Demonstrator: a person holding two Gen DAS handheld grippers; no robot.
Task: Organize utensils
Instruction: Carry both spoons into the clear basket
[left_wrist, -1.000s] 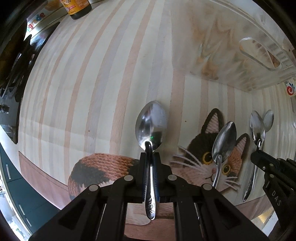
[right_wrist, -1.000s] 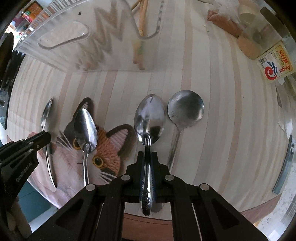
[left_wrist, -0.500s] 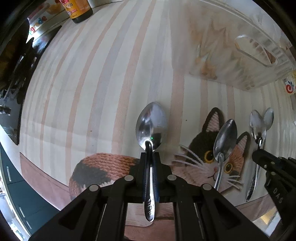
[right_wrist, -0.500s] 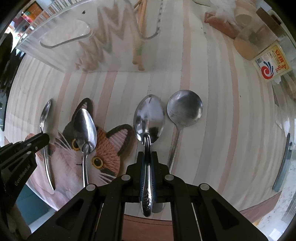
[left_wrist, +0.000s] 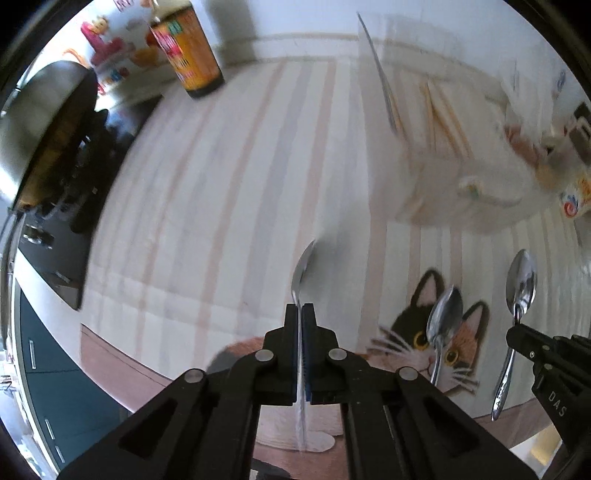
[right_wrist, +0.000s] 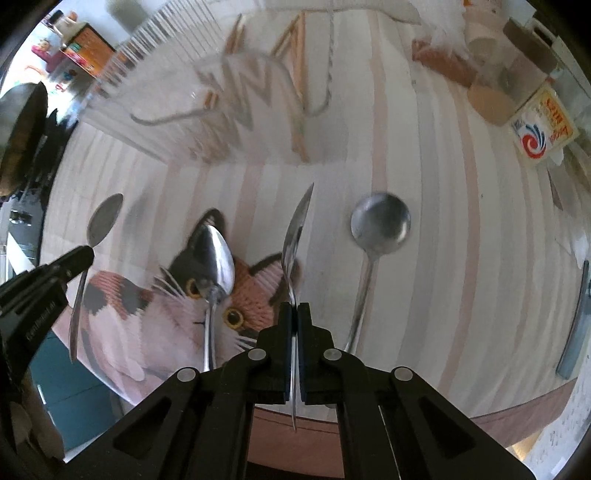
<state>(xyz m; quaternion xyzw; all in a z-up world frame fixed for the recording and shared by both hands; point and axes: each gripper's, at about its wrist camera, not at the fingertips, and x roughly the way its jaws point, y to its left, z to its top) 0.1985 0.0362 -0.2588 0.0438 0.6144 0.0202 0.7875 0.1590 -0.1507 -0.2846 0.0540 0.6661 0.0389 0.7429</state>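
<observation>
My left gripper is shut on a steel spoon, held edge-on above the striped cat mat. My right gripper is shut on another steel spoon, also turned on edge and lifted over the mat. A spoon lies on the cat's face; it also shows in the left wrist view. A round-bowled spoon lies on the mat to the right. A clear plastic organizer tray with wooden chopsticks stands at the far side.
A brown sauce bottle stands at the far left beside a dark pan on a stove. A jar with a red-swirl label and packets stand at the far right. A grey strip lies at the right edge.
Both grippers have lifted their spoons off the mat and rolled them from bowl-up to edge-on. Both views have tilted up towards the tray.
</observation>
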